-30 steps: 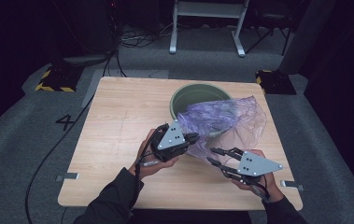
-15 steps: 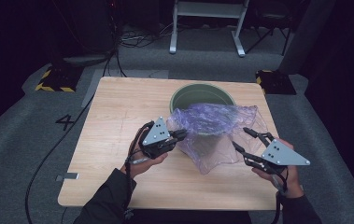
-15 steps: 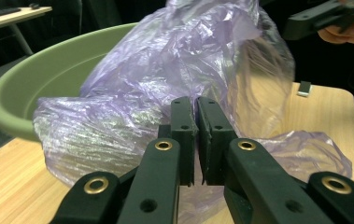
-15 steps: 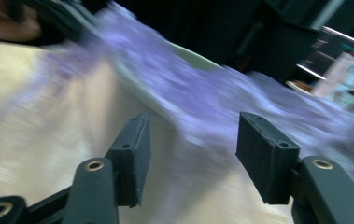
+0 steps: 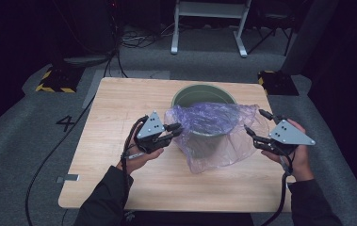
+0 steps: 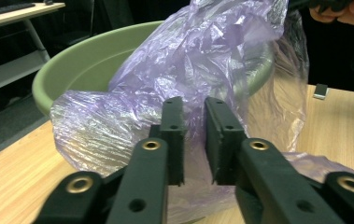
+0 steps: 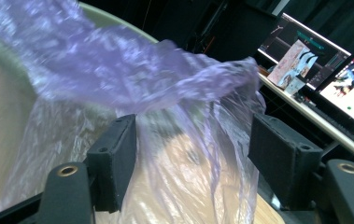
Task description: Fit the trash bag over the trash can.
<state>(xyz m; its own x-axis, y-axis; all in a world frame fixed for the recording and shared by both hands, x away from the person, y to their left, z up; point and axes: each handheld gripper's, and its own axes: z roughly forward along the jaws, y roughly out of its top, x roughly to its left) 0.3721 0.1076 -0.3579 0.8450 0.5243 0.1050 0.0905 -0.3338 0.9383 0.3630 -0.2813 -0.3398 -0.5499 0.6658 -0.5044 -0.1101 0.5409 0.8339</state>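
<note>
High view: green bucket [image 5: 204, 96] sits on the wooden table [image 5: 119, 108], a purple plastic bag [image 5: 214, 136] draped over its near rim and down its front. Left claw [image 5: 176, 128] at the bag's left edge, jaws a narrow gap apart, just been opening, no film pinched. Right claw [image 5: 254, 127] at the bag's right edge, jaws wide, just been opening, film hanging loose between them.

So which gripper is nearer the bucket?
Left. The left gripper sits right beside the bucket at the bag; the right gripper is farther out, past the bag's edge.
</note>
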